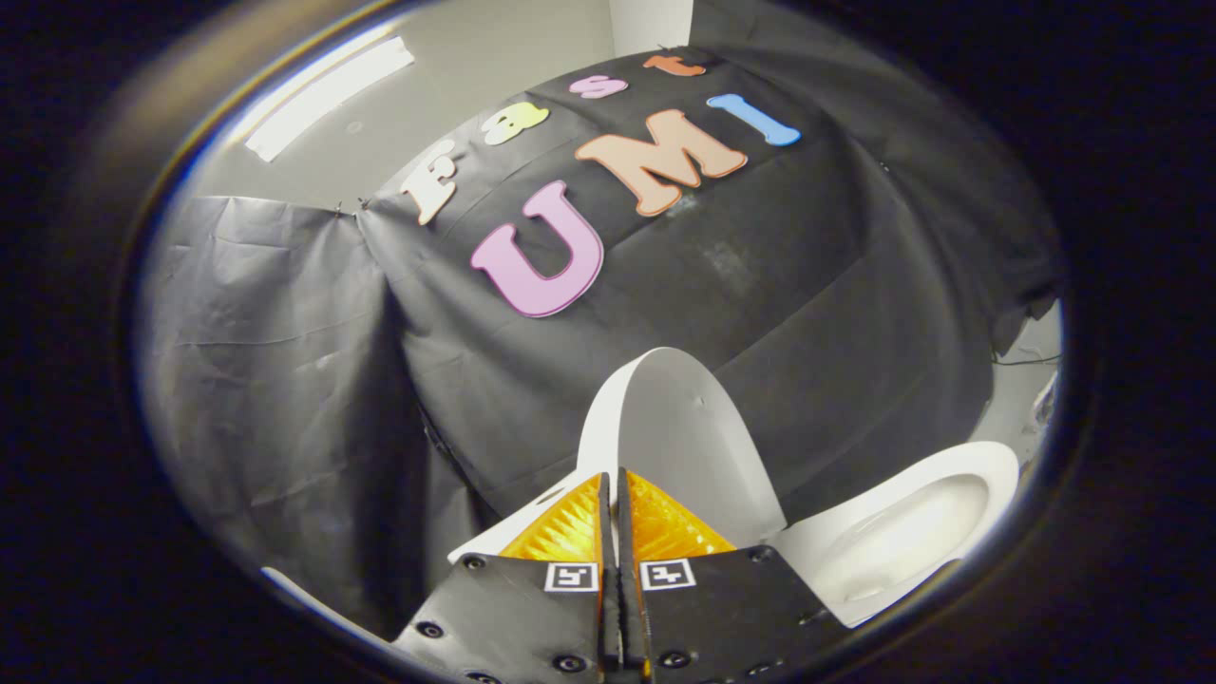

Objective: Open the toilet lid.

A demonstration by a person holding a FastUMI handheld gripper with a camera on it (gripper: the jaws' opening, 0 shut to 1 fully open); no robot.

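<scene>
The white toilet bowl sits low beside my gripper. Its top is open. The toilet lid stands up at the back of it, touching my fingertips. My two fingers are almost together. I can't tell if they pinch the lid.

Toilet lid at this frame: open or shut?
Open. The lid stands raised just beyond the gripper, and the bowl lies uncovered beside it. The fingers are nearly closed together; whether they pinch the lid's edge, cannot tell.
</scene>
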